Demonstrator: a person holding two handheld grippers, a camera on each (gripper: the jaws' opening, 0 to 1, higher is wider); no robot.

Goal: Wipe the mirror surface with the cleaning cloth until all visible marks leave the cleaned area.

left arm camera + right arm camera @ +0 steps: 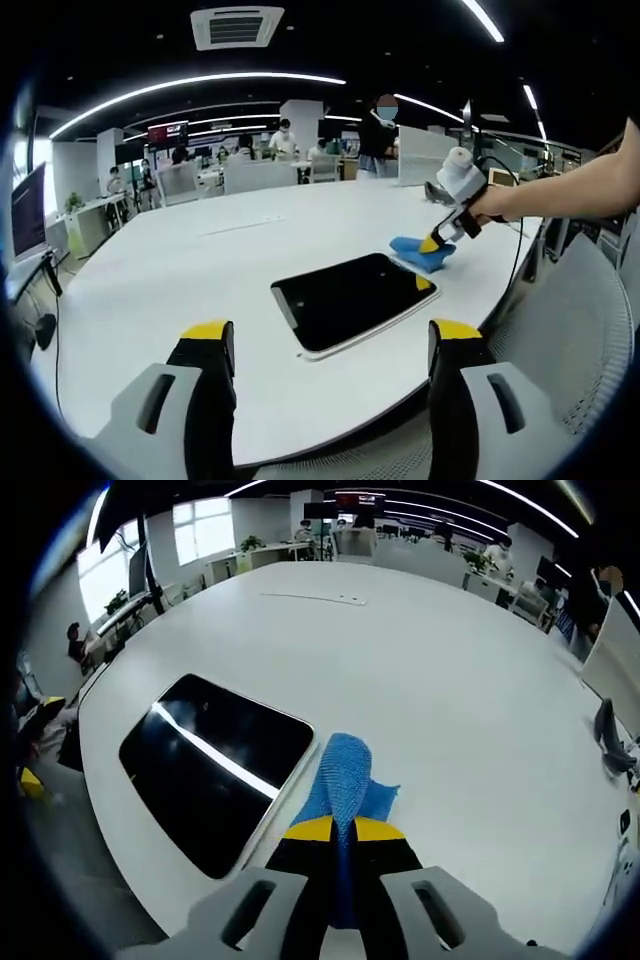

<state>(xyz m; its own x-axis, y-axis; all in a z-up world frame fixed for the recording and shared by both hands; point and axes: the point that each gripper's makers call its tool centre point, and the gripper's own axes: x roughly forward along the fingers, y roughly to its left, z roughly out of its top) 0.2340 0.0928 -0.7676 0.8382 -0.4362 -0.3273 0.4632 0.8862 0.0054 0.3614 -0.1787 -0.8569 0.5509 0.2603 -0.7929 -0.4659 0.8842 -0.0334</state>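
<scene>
**Cloth in my right gripper, mirror just to its left**

My right gripper [336, 830] is pinching the blue cleaning cloth [340, 775] — the jaws are pressed together on its near end, and the rest of the cloth trails forward onto the white table [450, 680]. In the left gripper view I see that same gripper [436, 243] held down at the table by my hand [492, 203], with the cloth [422, 252] bunched under it just past the far right corner of the mirror [350, 298].

The mirror [215, 765] lies flat, a dark rounded rectangle with a pale rim. In the right gripper view it sits just left of the cloth, whose left edge looks to be touching or slightly overlapping the rim — I cannot tell which. Its long axis runs from near left to far right across that view.

My left gripper [332, 345] is empty, its jaws spread wide, hovering near the table edge with the mirror straight ahead between them.

As I judge it, wiping has not properly begun. The right gripper is the nearer tool, and the next move is a drag leftward onto the glass. I cannot make out individual marks on the surface.
</scene>
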